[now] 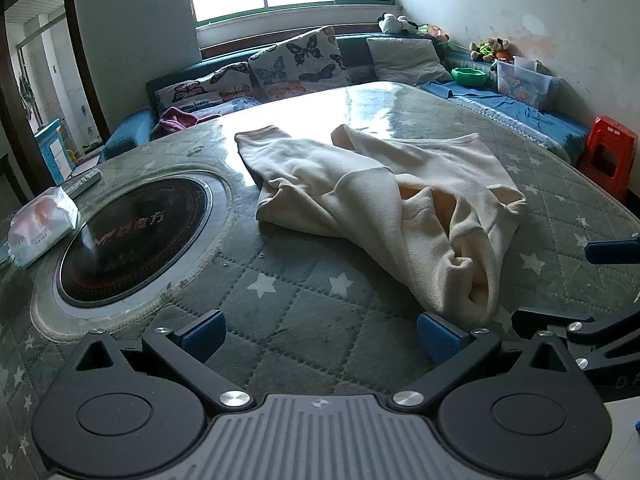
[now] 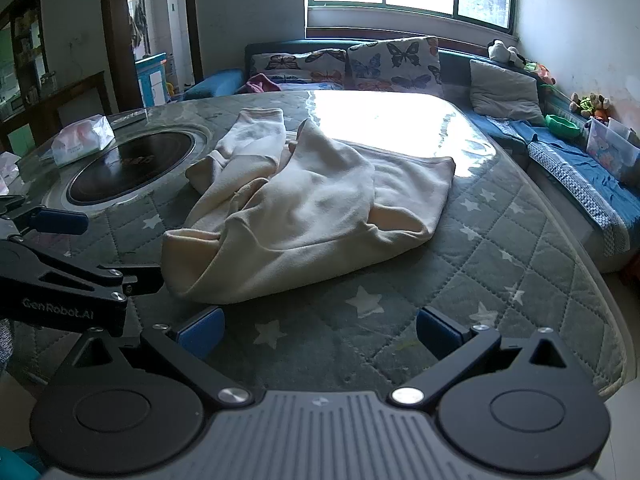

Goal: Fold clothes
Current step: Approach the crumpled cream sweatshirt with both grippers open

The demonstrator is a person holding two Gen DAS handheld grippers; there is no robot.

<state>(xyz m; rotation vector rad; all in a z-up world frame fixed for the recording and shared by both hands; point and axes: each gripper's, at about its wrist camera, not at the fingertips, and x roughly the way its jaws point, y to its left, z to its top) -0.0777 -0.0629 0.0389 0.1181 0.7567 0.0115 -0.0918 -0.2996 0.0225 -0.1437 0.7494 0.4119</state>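
Cream garment (image 1: 372,196), one, rumpled, two hand-held grippers spread.

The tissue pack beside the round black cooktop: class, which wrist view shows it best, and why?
The left wrist view: the tissue pack sits near and large by the cooktop, its pink print visible. In the right wrist view the same pack is farther off, smaller and dimmer, though wholly in view.

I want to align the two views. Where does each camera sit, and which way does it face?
Left wrist: on the left gripper, open, facing the cream garment; the right gripper's fingers show at the right edge.
Right wrist: on the right gripper, open, facing the same garment; the left gripper shows at left.
Shared: garment, round black plate, window.
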